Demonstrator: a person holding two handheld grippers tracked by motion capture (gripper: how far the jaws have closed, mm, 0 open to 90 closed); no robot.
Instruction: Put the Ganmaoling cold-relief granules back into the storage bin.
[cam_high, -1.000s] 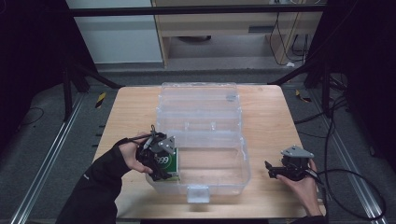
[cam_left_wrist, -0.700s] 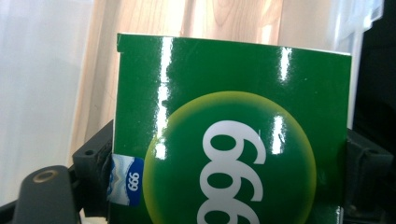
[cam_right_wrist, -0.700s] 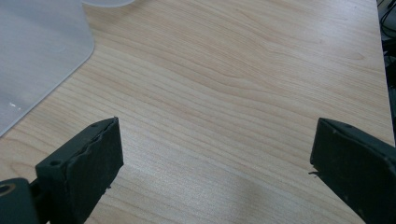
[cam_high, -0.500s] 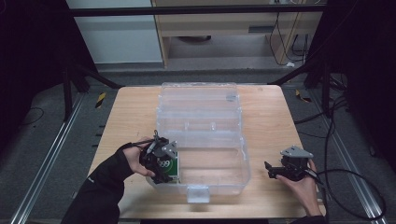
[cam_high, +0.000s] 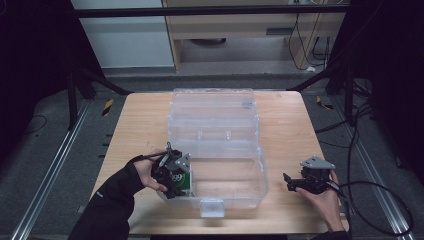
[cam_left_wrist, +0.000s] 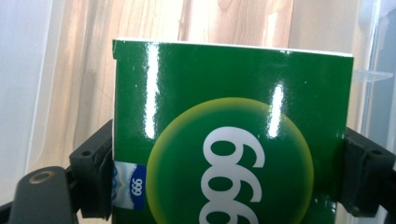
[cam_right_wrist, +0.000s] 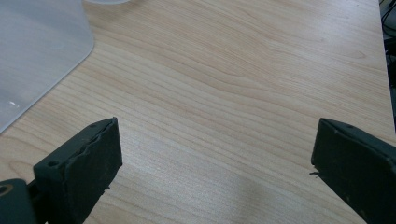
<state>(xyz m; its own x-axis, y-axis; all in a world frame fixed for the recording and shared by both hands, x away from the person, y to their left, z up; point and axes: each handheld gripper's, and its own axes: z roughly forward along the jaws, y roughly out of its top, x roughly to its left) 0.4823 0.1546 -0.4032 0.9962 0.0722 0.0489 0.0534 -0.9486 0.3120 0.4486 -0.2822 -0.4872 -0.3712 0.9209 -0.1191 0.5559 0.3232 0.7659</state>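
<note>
high view: clear plastic box (cam_high: 220, 150) is sitting open near the middle of the wooden tabletop (cam_high: 140, 120), its lid lying flat on the far side of the box. left hand-held gripper (cam_high: 172, 175) is reaching in at the box's near-left corner, gripping a green carton (cam_high: 181, 181) that is sitting inside that corner against the left wall. the person's left hand (cam_high: 147, 172), in a dark sleeve, is wrapping around the tool just outside the box's left wall.

left gripper view: both black jaws are pressing on opposite side edges of the green carton (cam_left_wrist: 229, 140); glossy face is showing a yellow-green circle with white digits and a small blue label at the lower corner. clear box wall and wood grain are showing behind it.

right hand-held gripper (cam_high: 292, 182) is resting low over the tabletop to the right of the box, well apart from it, held by the right hand (cam_high: 322, 195). right gripper view: jaws are standing wide apart, nothing between them but bare wood (cam_right_wrist: 224, 93); a rounded corner of the box (cam_right_wrist: 37, 51) is showing at upper left.
</note>
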